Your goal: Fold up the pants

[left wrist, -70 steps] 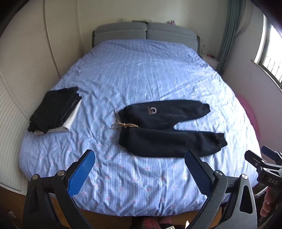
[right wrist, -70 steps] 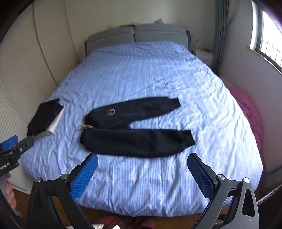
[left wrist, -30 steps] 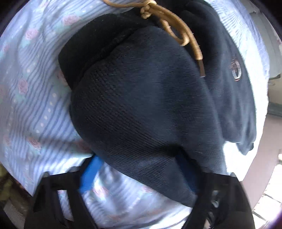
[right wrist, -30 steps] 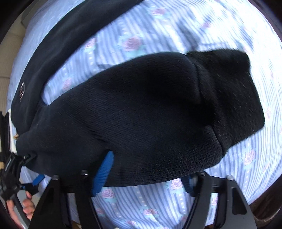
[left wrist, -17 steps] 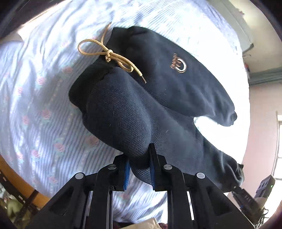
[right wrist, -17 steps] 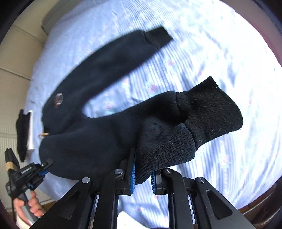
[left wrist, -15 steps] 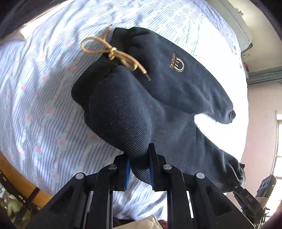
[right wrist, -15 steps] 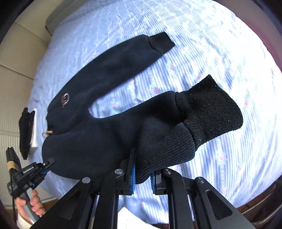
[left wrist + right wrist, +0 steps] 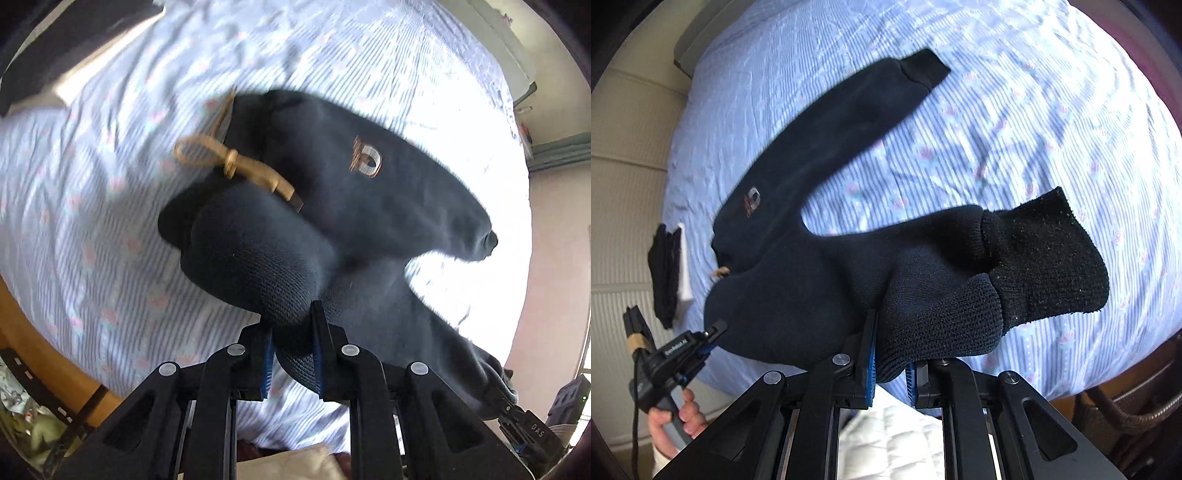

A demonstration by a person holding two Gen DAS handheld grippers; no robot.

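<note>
Dark navy sweatpants (image 9: 369, 221) with a tan drawstring (image 9: 236, 166) and a small logo (image 9: 365, 162) lie on the blue striped bed. My left gripper (image 9: 291, 325) is shut on the near edge at the waist and lifts it off the sheet. My right gripper (image 9: 890, 354) is shut on the near leg (image 9: 942, 288) just above its ribbed cuff (image 9: 1052, 258), also lifted. The far leg (image 9: 849, 122) still lies flat on the bed. The left gripper also shows in the right wrist view (image 9: 713, 332) at the waist end.
The blue striped bedsheet (image 9: 1034, 110) covers the bed. A folded stack of dark and white clothes (image 9: 670, 273) lies at the bed's left side. The wooden bed edge (image 9: 44, 332) is below. A pink wall is on the right.
Both grippers stay shut on the pants. The near side of the pants has risen a little more and the camera views have shifted slightly; the far leg stays flat.
</note>
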